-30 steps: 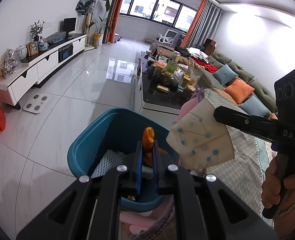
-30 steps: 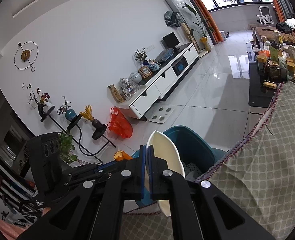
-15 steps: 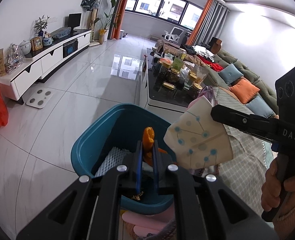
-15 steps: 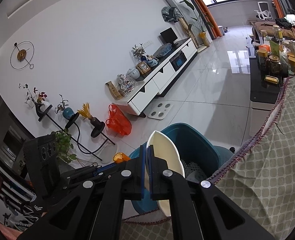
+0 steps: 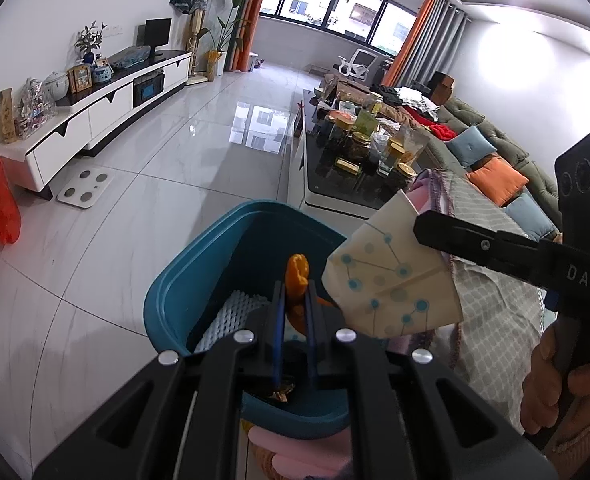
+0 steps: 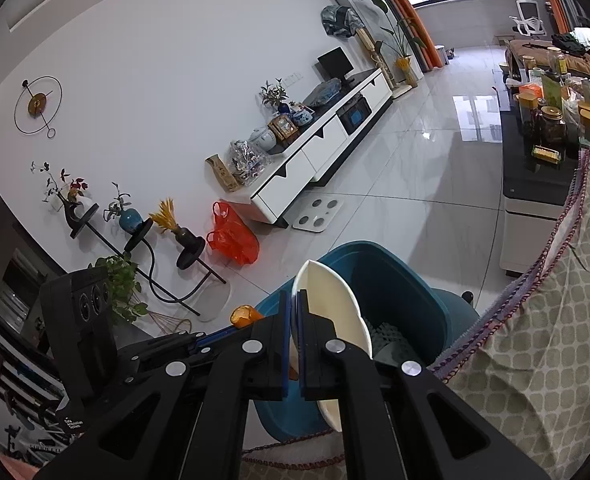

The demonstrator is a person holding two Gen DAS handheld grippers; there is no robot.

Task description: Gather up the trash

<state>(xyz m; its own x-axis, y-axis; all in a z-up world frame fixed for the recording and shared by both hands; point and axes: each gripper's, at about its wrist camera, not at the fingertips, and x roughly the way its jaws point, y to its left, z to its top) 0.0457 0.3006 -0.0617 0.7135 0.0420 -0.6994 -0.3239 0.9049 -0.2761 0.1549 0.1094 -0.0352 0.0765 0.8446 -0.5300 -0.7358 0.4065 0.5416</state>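
Right gripper [image 6: 293, 314] has dropped slightly toward the teal bin [image 5: 183, 300].
Clamps a paper bowl [image 5: 391, 284]; left gripper [image 5: 295, 300] pinches orange peel [image 5: 297, 274].

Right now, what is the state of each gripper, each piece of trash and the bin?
Left gripper: shut on orange peel, over the bin.
Right gripper: shut on paper cup, flattened.
Bin: open, upright, white foam net inside.
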